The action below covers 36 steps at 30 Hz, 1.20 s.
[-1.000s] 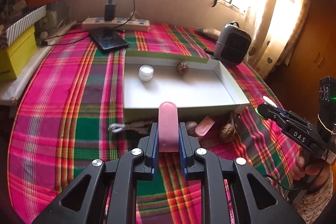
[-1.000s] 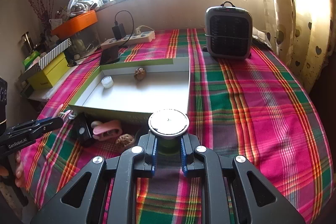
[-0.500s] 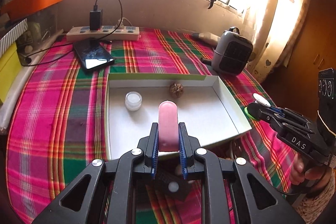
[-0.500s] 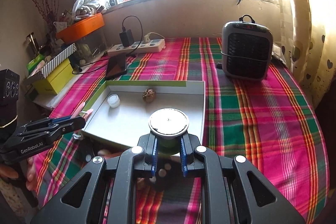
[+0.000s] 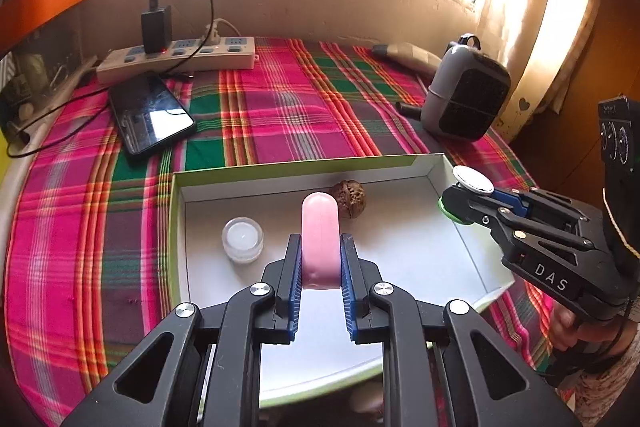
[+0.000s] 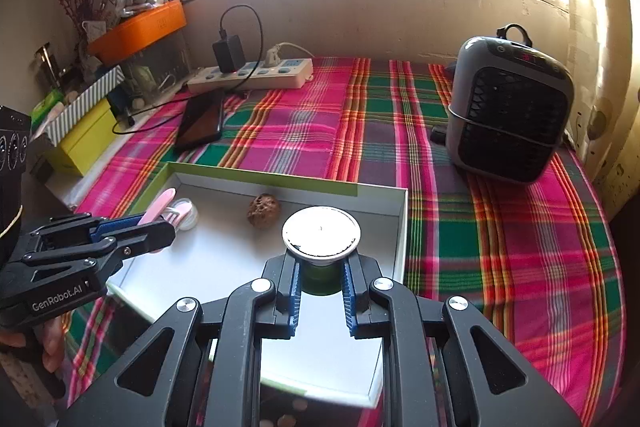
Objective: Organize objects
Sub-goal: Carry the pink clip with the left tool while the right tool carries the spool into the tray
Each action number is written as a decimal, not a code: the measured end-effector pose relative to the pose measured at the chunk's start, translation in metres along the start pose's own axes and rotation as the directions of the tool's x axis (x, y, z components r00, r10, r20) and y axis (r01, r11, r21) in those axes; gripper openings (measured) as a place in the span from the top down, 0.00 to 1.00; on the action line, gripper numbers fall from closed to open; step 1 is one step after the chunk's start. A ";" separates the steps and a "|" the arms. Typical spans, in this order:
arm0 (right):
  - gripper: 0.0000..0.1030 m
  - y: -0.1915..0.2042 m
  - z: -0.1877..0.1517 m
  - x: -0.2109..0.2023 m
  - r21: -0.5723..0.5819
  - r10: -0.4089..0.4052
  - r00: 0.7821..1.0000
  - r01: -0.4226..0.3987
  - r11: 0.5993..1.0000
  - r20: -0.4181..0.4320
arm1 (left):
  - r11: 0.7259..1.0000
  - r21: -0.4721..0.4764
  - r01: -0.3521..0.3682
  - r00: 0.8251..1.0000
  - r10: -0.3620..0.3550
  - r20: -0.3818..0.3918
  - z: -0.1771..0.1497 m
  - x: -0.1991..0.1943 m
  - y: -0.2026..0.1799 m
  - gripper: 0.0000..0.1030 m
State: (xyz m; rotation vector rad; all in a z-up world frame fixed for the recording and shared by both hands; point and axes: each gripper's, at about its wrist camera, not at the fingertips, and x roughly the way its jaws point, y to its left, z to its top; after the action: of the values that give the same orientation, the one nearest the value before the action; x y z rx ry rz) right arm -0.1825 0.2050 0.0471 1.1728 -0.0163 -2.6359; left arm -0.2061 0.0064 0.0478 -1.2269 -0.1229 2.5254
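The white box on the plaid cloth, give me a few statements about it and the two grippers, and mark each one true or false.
1. The left gripper clamps a pink rounded object. True.
2. The white box holds a walnut and a small candle jar. True.
3. The right gripper is empty. False: it grips a green item with a round silver top.
4. The phone lies inside the box. False: it lies on the cloth beyond it, by the power strip.
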 end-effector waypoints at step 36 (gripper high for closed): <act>0.82 -0.009 0.014 0.060 -0.006 0.007 0.993 -0.008 1.000 -0.114 | 1.000 0.014 -0.015 0.995 0.017 -0.101 0.016 0.054 0.002 0.85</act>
State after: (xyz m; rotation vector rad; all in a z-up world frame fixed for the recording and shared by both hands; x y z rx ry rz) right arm -0.2339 0.1981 0.0117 1.3166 0.0085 -2.5566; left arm -0.2502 0.0232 0.0165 -1.3531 -0.0720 2.4672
